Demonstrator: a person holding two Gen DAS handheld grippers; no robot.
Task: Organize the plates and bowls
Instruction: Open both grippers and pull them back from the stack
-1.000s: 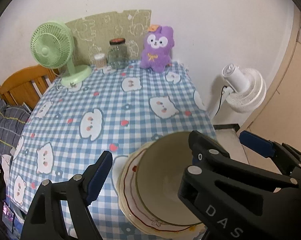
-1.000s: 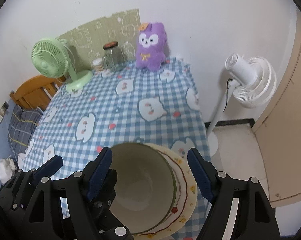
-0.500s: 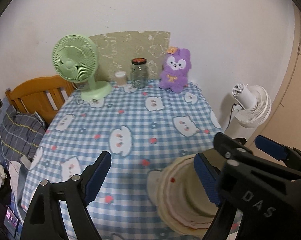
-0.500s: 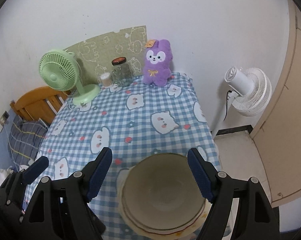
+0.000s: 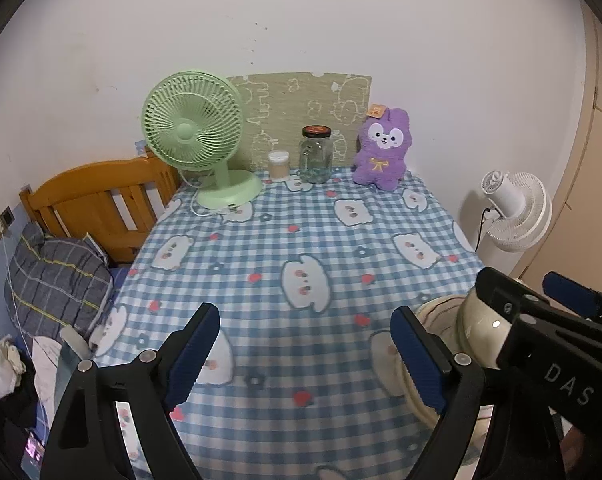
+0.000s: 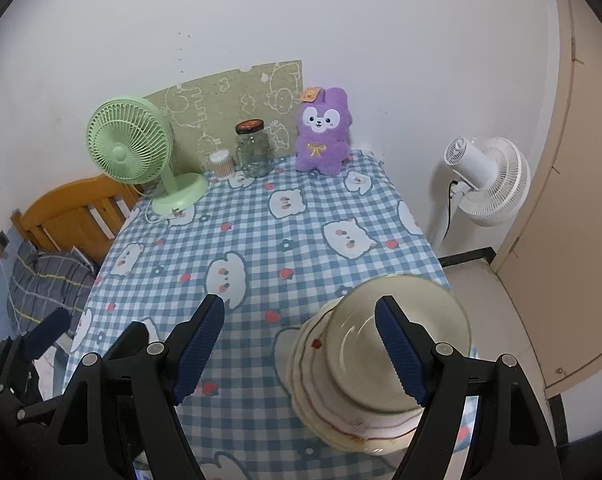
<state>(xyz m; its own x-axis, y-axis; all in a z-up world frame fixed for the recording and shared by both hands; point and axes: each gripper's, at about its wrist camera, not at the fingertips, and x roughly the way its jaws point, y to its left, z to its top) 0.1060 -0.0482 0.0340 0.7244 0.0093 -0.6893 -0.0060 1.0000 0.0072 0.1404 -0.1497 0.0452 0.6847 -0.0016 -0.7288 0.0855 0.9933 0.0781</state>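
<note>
A cream bowl (image 6: 365, 344) sits on a stack of cream plates (image 6: 309, 364) with red-line rims at the table's near right corner. The stack also shows in the left wrist view (image 5: 437, 316), partly hidden by the right gripper. My right gripper (image 6: 299, 344) is open and empty, above and just left of the stack, its right finger in front of the bowl. My left gripper (image 5: 305, 356) is open and empty over bare tablecloth, left of the stack.
A blue checked tablecloth (image 5: 301, 240) covers the table. At the back stand a green fan (image 5: 197, 140), a glass jar (image 5: 316, 154), a small container (image 5: 279, 164) and a purple plush (image 5: 383, 148). A white floor fan (image 6: 485, 180) stands right; a wooden headboard (image 5: 97, 196) left.
Both grippers have pulled back and up from the stack. The bowl and plates stay at the table's near right corner. Both grippers remain open.
</note>
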